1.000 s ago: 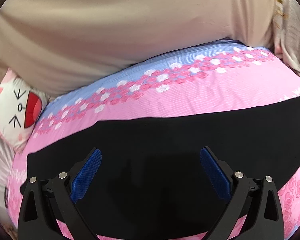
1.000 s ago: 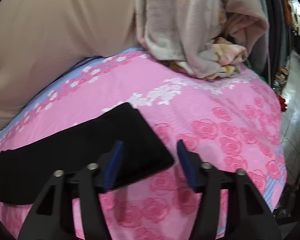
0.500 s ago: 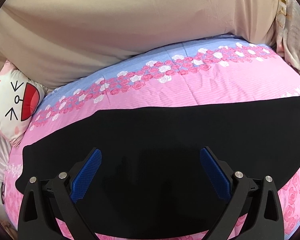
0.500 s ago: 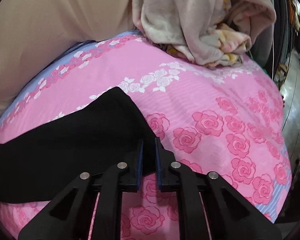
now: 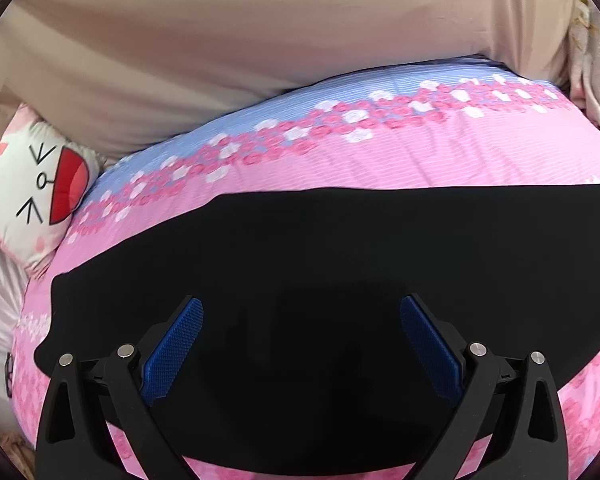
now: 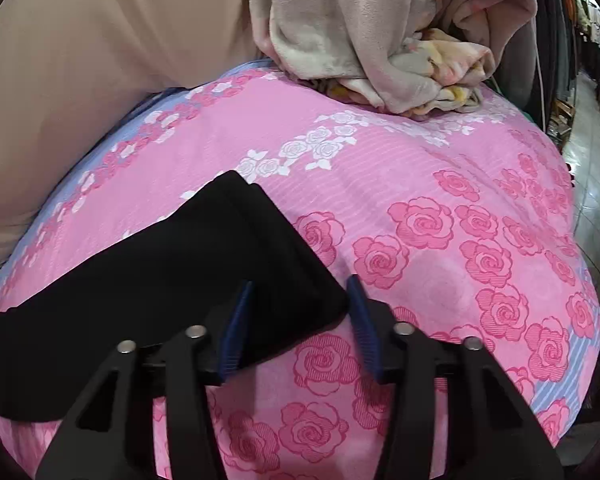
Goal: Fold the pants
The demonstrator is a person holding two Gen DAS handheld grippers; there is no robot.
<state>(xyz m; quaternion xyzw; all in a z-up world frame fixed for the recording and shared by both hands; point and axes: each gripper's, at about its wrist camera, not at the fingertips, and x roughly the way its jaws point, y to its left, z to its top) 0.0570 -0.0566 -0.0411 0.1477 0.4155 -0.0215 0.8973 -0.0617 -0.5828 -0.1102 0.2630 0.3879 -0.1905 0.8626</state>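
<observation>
Black pants lie flat as a long band across the pink rose-print bed sheet. My left gripper is open wide above the middle of the pants, holding nothing. In the right wrist view the right end of the pants shows a folded corner. My right gripper is open, its jaws straddling that near right corner of the pants, which lies on the sheet.
A tan cushion or headboard runs along the far side. A cartoon-face pillow sits at the far left. A heap of beige blankets lies at the far right of the bed. The bed's right edge drops to a tiled floor.
My right gripper was shut on the pants' right corner half a second ago and now stands open, the corner lying flat. My left gripper stayed open with only a small shift in view.
</observation>
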